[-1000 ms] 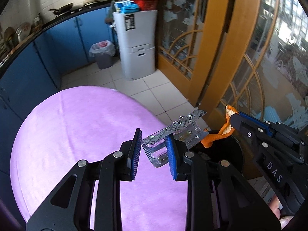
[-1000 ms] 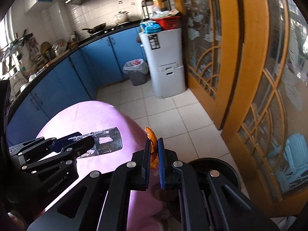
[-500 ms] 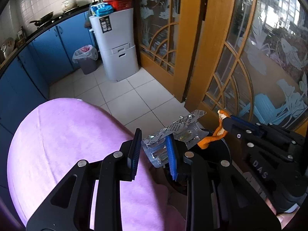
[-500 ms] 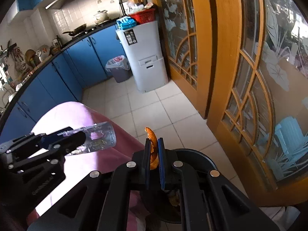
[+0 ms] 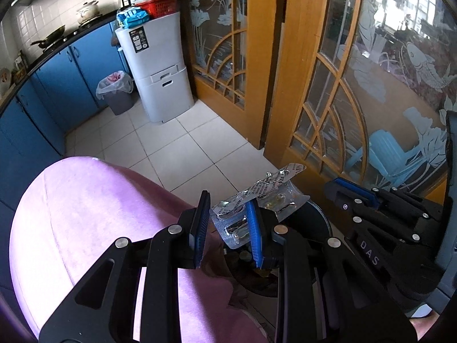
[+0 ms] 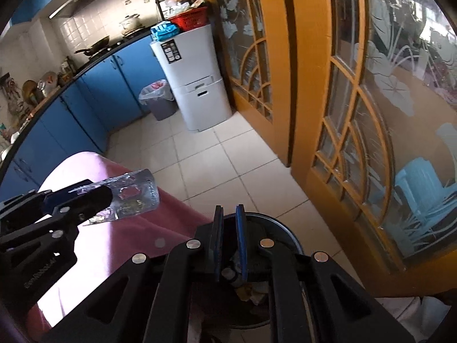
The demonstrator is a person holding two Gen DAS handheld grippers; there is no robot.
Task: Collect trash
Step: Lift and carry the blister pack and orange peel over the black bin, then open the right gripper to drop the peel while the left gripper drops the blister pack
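I am working the drop-off step: my left gripper (image 5: 228, 225) is clamping the blister packs (image 5: 257, 203) above the edge of the purple table (image 5: 85, 214), just short of the black bin (image 6: 274, 231). My right gripper (image 6: 228, 240) is hovering over that bin, jaws slightly parted and empty. I judge the next move to be carrying the packs over the rim and releasing; only the right wrist view is showing scraps inside the bin.

Our two handheld grippers
We see black linkage frames, silver rivets, blue ribbed pads (image 5: 254, 228), white "DAS" lettering on ours at right (image 5: 368, 253)
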